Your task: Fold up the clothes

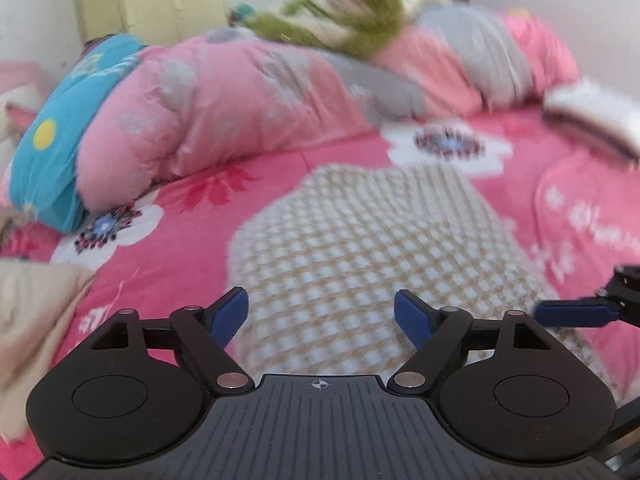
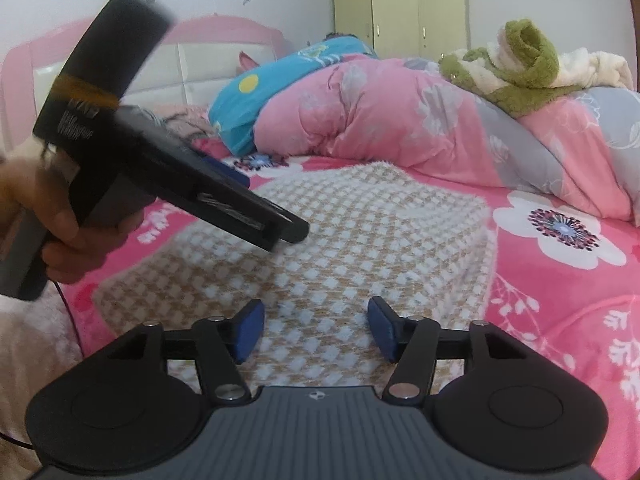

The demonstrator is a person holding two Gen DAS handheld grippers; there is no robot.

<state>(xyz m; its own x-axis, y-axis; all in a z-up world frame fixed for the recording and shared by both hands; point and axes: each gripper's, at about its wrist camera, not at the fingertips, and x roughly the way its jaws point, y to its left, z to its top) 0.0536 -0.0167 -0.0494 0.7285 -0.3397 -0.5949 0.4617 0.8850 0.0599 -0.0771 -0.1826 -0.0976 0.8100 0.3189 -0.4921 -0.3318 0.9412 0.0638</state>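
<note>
Beige cloth: bunched up, well off to the left of the left jaws.
Hand: seen from the right wrist view, wrapped round the left gripper's handle, far left of the right jaws.
Left gripper: jaws wide apart, blue pads clear of everything, nothing between them. It shows in the right wrist view too, up and left of the right jaws, pointing down over the garment.
Garment: checked tan-and-white knit, folded and lying flat on the sheet, straight ahead of and under both pairs of jaws. Not gripped by either!
Right gripper: jaws parted, a little narrower than the left pair, nothing pinched; the checked knit shows in the gap below them. In the left wrist view one blue pad of it pokes in from the right edge, just right of the left jaws.
Sheet: bright pink with big white flowers, spreading out right of the jaws.
Quilt: pink and grey, heaped beyond the garment, past the jaws.
Blue pillow: at the quilt's left end.
Green towel: slumped on top of the quilt, far right and well beyond the jaws.
Wardrobe: pale yellow, against the back wall.
</note>
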